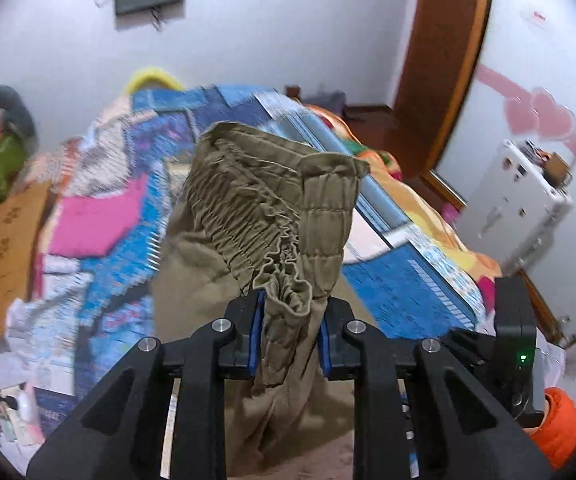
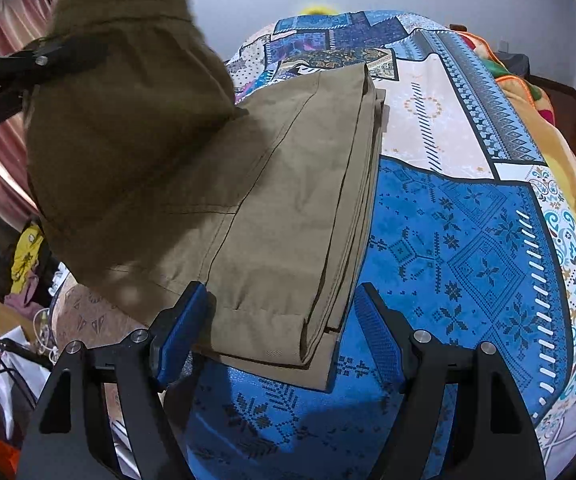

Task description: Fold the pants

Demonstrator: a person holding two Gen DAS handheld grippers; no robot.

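Olive-khaki pants (image 2: 288,200) lie folded lengthwise on the blue patterned bedspread (image 2: 468,260). My left gripper (image 1: 290,312) is shut on the gathered elastic waistband (image 1: 272,208) and holds it raised above the bed. In the right wrist view that raised waist end (image 2: 128,120) hangs at the upper left, with the left gripper (image 2: 48,58) clamped on it. My right gripper (image 2: 280,320) is open, its blue pads (image 2: 180,328) on either side of the leg ends near the bed's near edge. They are not pressing on the cloth.
A cardboard sheet (image 1: 4,248) and a pink cloth (image 1: 96,216) lie on the bed's left side. A white cabinet (image 1: 516,208) and a wooden door frame (image 1: 444,60) stand to the right. An orange sleeve (image 1: 560,428) shows at the lower right. Clutter (image 2: 28,256) covers the floor to the left.
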